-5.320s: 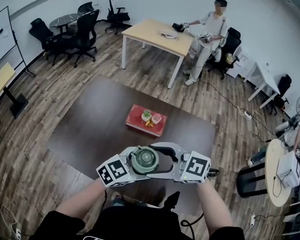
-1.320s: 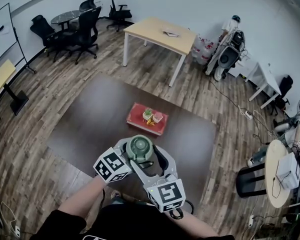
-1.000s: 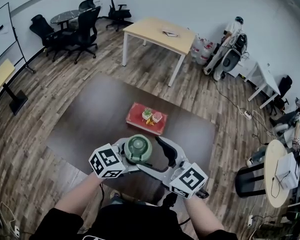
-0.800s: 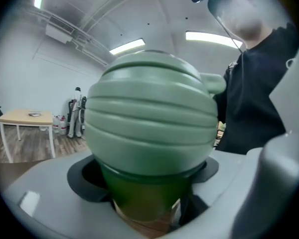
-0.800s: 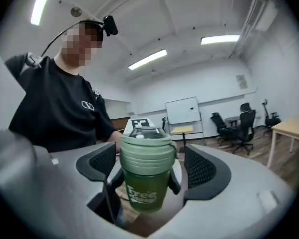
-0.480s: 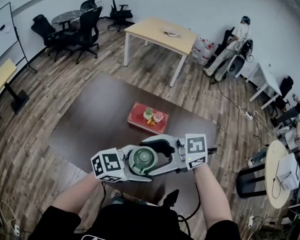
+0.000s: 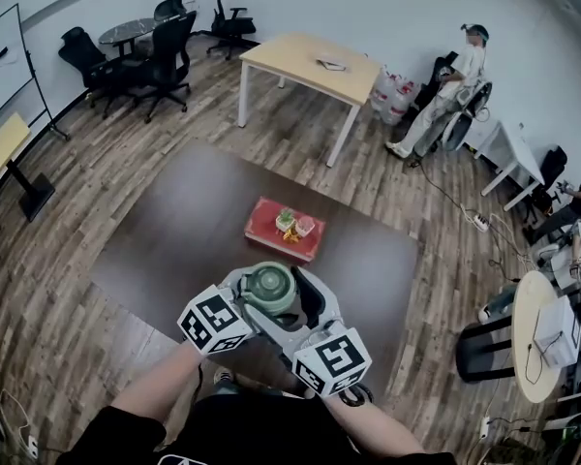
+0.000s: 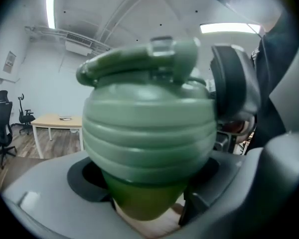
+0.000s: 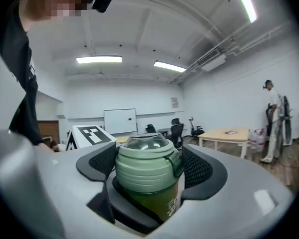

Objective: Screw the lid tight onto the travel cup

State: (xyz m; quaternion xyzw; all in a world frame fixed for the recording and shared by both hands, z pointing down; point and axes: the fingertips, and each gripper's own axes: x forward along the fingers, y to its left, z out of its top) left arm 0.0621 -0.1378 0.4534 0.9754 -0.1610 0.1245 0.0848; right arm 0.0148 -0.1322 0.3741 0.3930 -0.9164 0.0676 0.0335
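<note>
The travel cup point(image 7: 269, 296) is held up over the near edge of the dark table point(image 7: 174, 250), upright, with its ribbed pale green lid point(image 7: 270, 283) on top. My left gripper point(image 8: 144, 205) is shut on the darker green body point(image 8: 139, 203) below the lid. My right gripper point(image 9: 145, 169) comes in from the near right, and its dotted pads point(image 9: 95, 164) are shut on the lid point(image 9: 147, 171) on both sides. In the right gripper view, the left gripper's dark jaws cradle the body under the lid. Both marker cubes point(image 7: 216, 320) sit near me.
A red tray point(image 7: 266, 232) with small items lies in the middle of the dark table. Behind it stand a light wood table point(image 7: 310, 66) and office chairs point(image 7: 165, 51). A person point(image 7: 445, 95) is at the back right wall.
The right gripper swung round the cup from its right side to the near side, staying on the lid. The left gripper and cup shifted only slightly. The person at the back moved.
</note>
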